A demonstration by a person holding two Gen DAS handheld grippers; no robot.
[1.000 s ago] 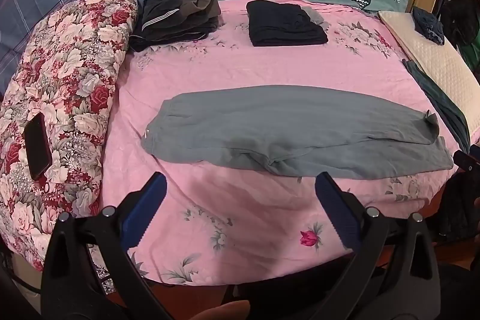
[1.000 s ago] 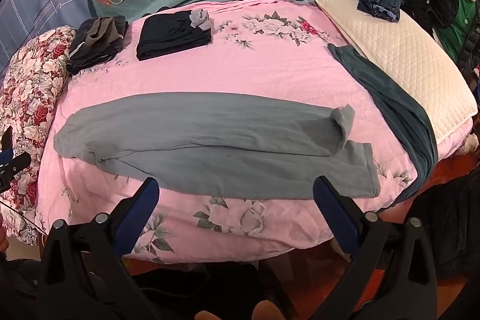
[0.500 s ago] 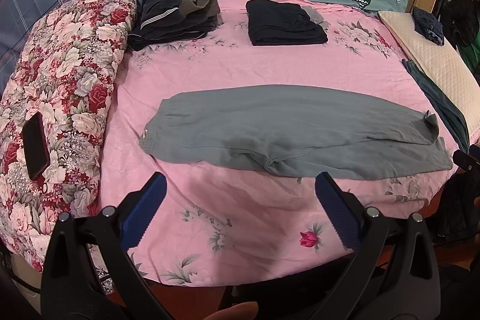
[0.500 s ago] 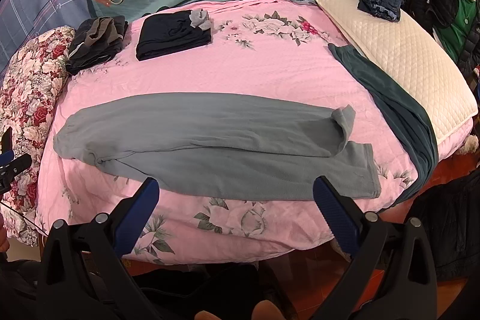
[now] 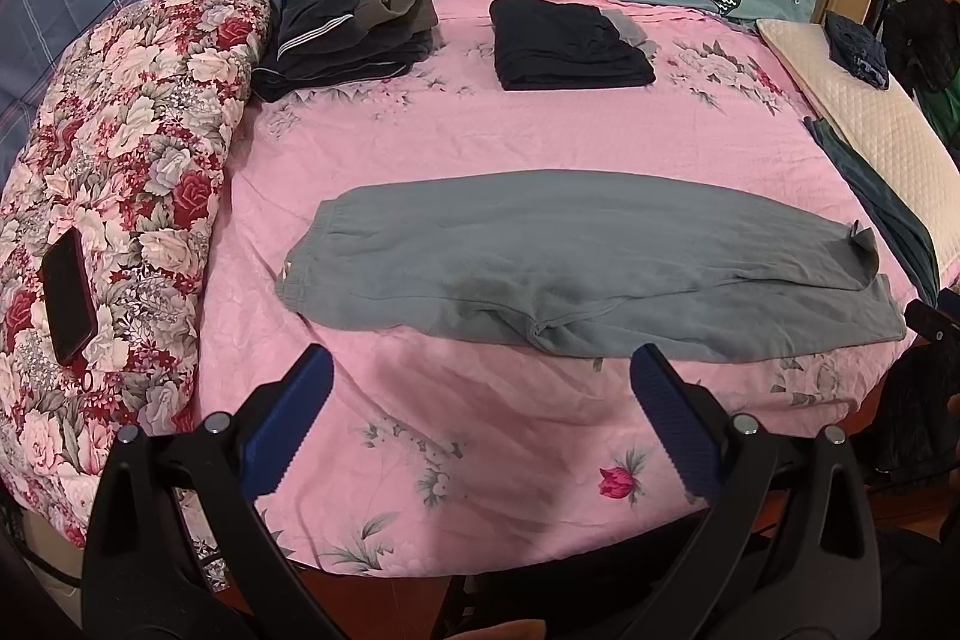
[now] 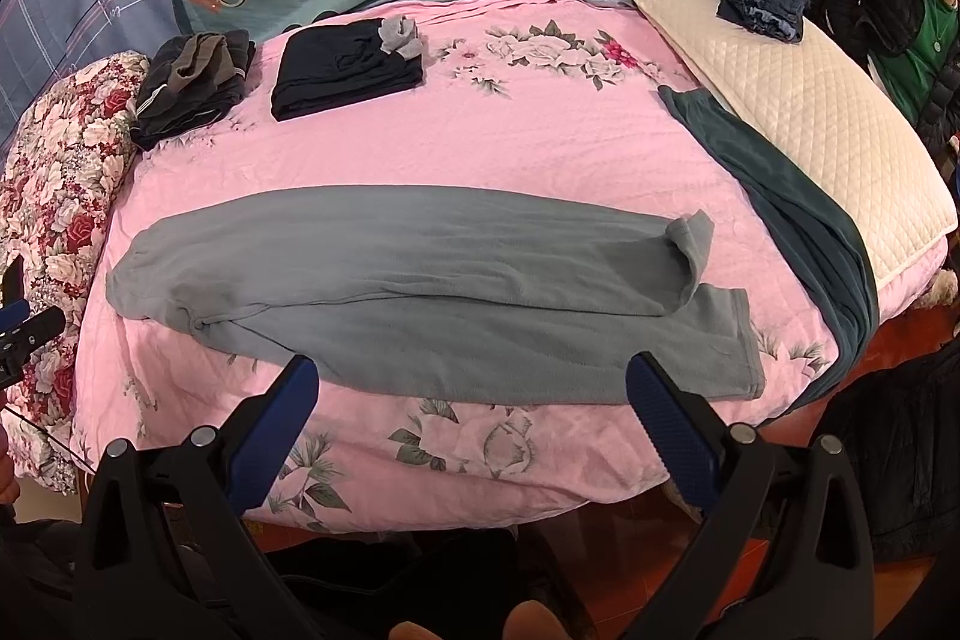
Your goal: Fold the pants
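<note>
Grey pants [image 5: 570, 262] lie flat across the pink floral bed, folded lengthwise, waistband at the left and leg cuffs at the right. They also show in the right wrist view [image 6: 420, 280], where the upper cuff is curled back. My left gripper [image 5: 480, 376] is open and empty, above the bed's front edge just short of the pants. My right gripper [image 6: 471, 382] is open and empty, its tips over the near edge of the lower leg.
Two folded dark garment piles [image 5: 354, 34] [image 5: 570, 43] sit at the back of the bed. A floral quilt roll [image 5: 120, 160] with a phone [image 5: 69, 292] on it lies at the left. A dark green garment [image 6: 798, 220] and a cream pillow [image 6: 828, 124] lie at the right.
Both grippers have moved slightly closer to the bed and the pants. The pants have not moved, and both grippers stay open.
</note>
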